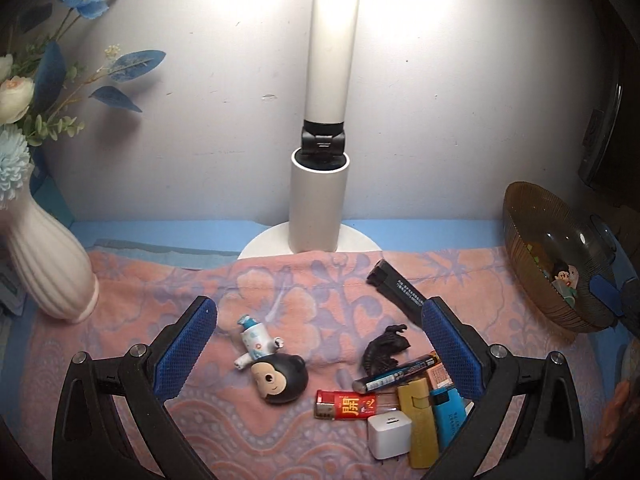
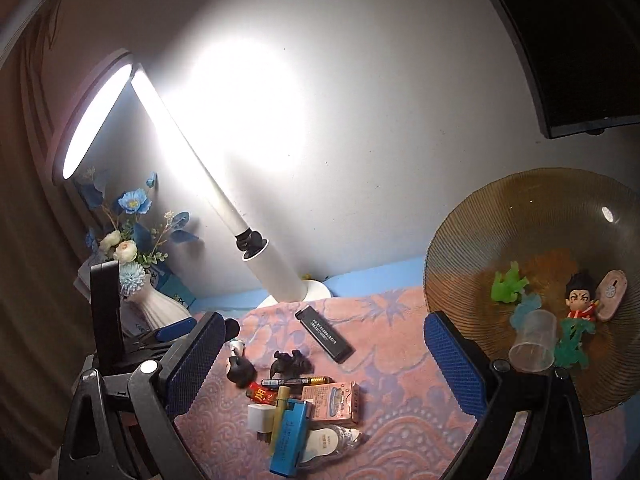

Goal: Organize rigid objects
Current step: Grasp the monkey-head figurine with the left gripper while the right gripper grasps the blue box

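white charger [image 1: 389,436]: nearest, plain, no logo readable
red lighter [image 1: 345,405]: big "開" on it
left tongs [image 1: 320,354], right tongs [image 2: 326,364]: both wide open, empty

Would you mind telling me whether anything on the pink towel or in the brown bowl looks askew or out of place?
Yes: the big-headed black-haired toy figure lies toppled on its side on the pink floral towel, and a clear plastic cup lies tipped over in the ribbed brown glass bowl. Nothing looks spilled or broken.
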Tool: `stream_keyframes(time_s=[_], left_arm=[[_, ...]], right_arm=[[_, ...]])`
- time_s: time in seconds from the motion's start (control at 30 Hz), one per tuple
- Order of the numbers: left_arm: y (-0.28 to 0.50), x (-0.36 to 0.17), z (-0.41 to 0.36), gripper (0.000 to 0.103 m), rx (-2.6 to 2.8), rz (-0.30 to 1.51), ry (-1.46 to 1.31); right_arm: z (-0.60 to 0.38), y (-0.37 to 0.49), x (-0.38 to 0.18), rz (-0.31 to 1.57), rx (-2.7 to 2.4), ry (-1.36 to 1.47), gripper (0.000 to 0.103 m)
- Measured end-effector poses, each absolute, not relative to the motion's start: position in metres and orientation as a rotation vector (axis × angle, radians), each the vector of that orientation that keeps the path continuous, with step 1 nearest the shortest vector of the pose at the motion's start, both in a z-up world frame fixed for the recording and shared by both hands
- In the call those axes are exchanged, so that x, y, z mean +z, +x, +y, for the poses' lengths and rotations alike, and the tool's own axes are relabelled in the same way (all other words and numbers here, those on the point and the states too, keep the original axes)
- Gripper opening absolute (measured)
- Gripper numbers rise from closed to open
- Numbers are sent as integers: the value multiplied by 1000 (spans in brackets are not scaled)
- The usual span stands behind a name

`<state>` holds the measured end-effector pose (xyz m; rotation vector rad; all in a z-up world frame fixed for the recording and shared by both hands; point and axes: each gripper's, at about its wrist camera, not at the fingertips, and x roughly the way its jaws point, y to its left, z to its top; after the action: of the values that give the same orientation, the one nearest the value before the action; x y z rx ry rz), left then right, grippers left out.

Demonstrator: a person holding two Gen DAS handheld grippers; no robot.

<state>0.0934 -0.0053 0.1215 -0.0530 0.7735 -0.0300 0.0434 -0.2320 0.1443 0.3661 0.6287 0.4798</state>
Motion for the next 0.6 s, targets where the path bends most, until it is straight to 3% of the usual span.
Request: stream_keyframes(time_s=[0.17,0.23,0.3,0.5,0.6], left_arm=[[82,95,41,102,40,814,-121],[80,81,51,102,54,837,-148],[79,69,55,102,77,846,-155],[80,47,52,102,110,834,-138],[81,37,49,103,131,841,-114]], right_arm=[[-181,18,109,712,508,205,98],[-161,8,94,745,474,86,79],[-148,2,80,775,432,-3,68],[-145,7,58,817,398,-3,56],[-147,5,58,806,358,-12,31]])
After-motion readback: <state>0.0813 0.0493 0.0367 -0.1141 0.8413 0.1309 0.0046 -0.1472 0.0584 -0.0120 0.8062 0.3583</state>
